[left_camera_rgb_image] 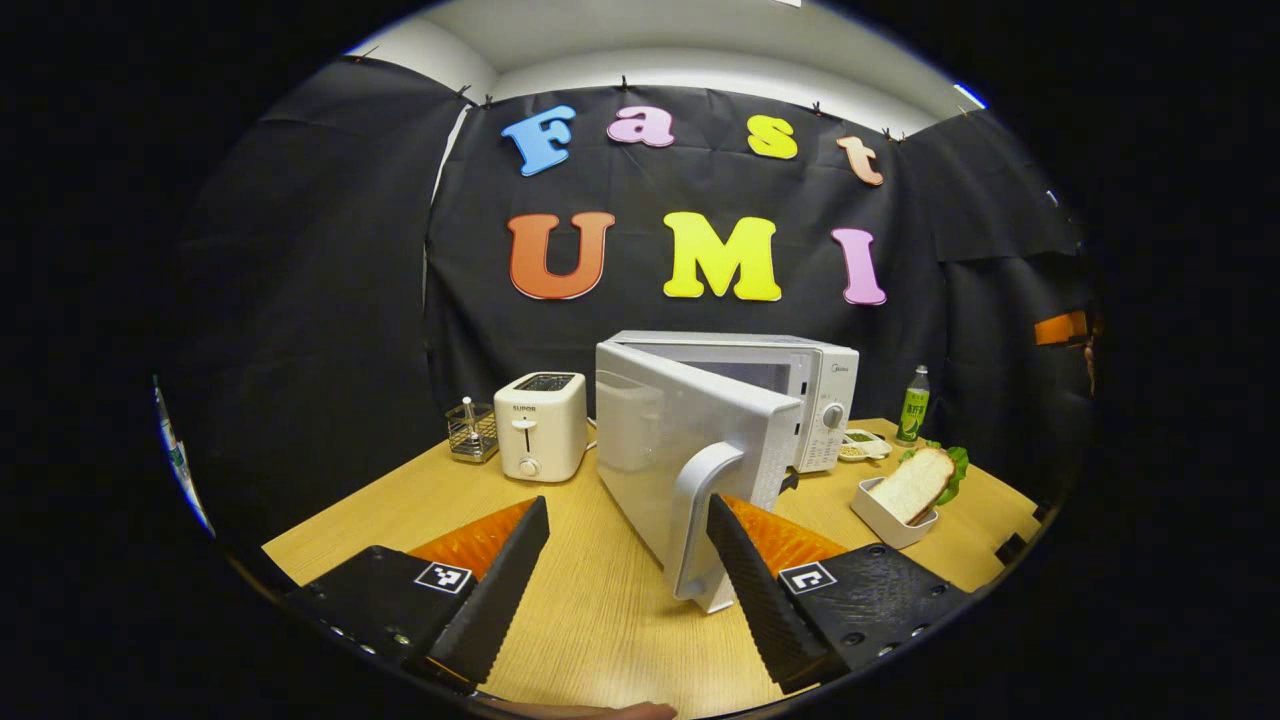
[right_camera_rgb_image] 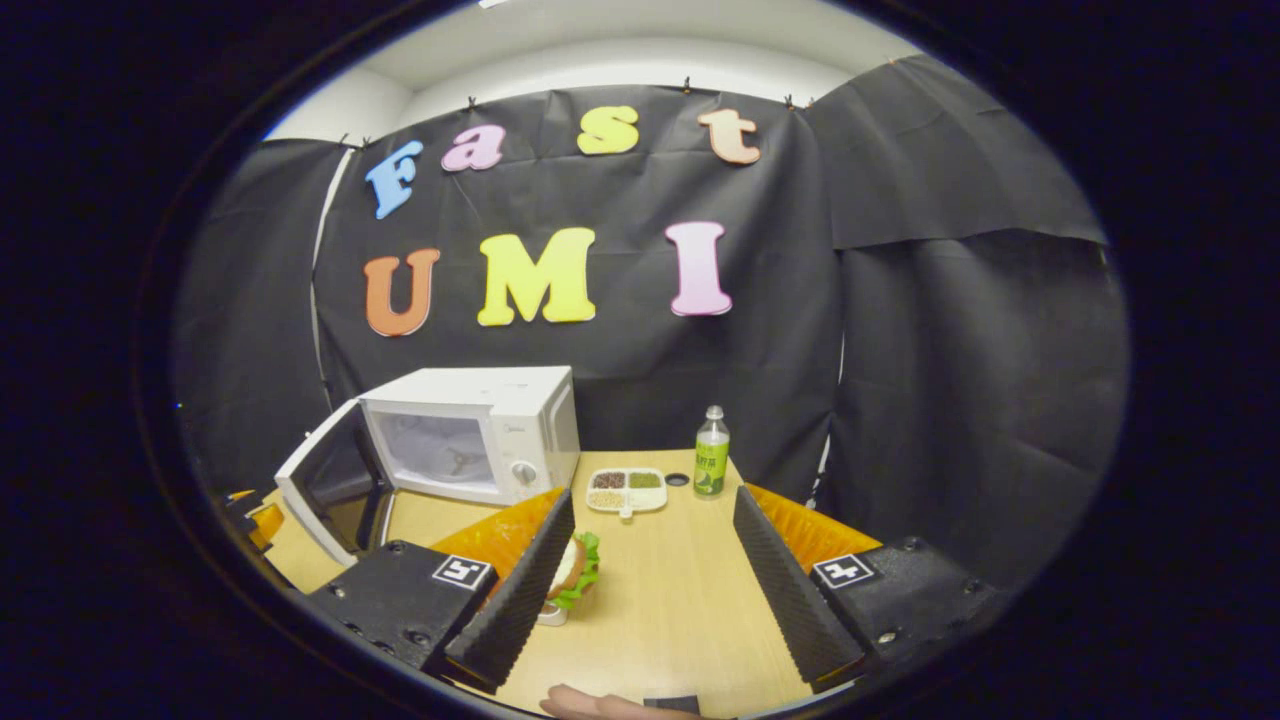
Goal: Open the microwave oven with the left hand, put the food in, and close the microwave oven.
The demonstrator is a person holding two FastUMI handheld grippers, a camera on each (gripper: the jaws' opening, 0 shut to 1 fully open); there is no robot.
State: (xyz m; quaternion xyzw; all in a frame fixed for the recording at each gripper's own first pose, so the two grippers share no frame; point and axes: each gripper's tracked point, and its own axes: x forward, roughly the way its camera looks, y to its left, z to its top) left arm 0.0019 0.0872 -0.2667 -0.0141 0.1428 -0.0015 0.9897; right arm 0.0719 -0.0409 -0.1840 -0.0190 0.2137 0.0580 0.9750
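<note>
My left gripper [left_camera_rgb_image: 628, 570] stood spread with nothing pinched, the curved pale grey handle [left_camera_rgb_image: 705, 515] of the white microwave door [left_camera_rgb_image: 690, 440] between its fingers and against the right one, a hooking hold, I judged, to swing the door out on its hinge. My right gripper [right_camera_rgb_image: 645, 570] was spread and empty too, over the light wooden table [right_camera_rgb_image: 660, 610], waiting with the food, a bread slice with green lettuce in a small white tray [right_camera_rgb_image: 572, 572], just beyond its left finger. Past the door the white toaster [left_camera_rgb_image: 541, 425] read SUPOR; the green bottle's [right_camera_rgb_image: 711, 455] label was too small to read.
</note>
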